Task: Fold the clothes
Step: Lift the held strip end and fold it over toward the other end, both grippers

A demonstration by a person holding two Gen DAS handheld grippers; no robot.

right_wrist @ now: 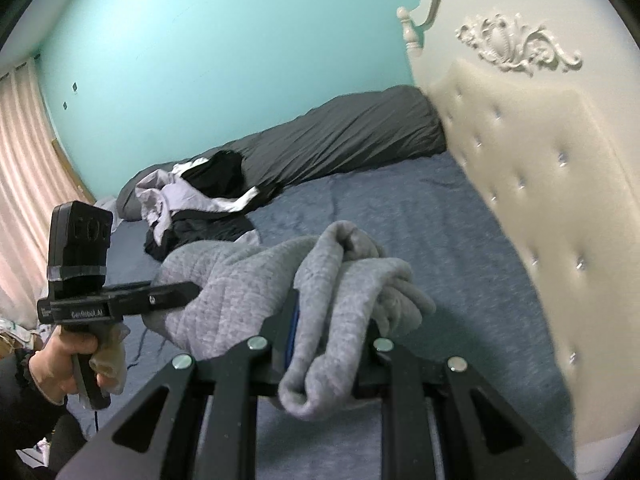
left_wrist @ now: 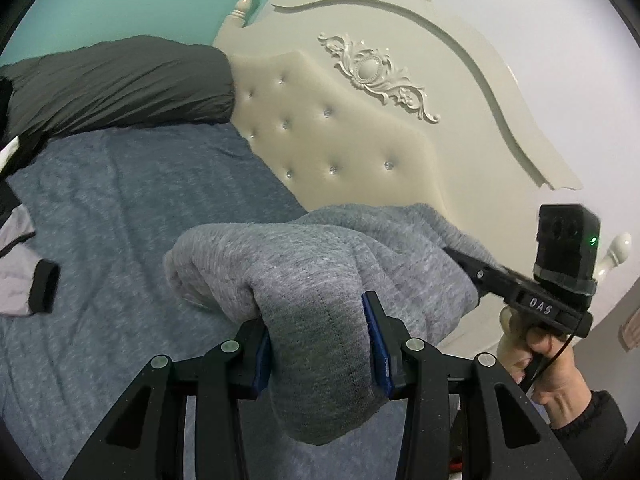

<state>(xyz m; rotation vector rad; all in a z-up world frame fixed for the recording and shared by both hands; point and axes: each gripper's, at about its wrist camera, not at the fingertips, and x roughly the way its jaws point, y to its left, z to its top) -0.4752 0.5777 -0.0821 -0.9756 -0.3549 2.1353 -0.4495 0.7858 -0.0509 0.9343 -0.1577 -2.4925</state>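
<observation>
A grey knitted garment [left_wrist: 320,264] is held bunched above the blue bed [left_wrist: 132,184]. One thick fold is pinched between the blue pads of the left tongs [left_wrist: 320,344]; another fold is clamped in the right tongs [right_wrist: 330,332], partly spread around the cloth's bulk.

bedroom | bed [left_wrist: 120,184] | tufted headboard [left_wrist: 320,128] | pillow [right_wrist: 340,140]

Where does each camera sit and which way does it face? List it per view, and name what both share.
Left wrist: on the left gripper, facing the headboard; shows its fingers clamping the grey garment, plus the right gripper and hand.
Right wrist: on the right gripper, facing the teal wall; shows the left gripper and hand.
Shared: garment, headboard, dark pillow.
</observation>
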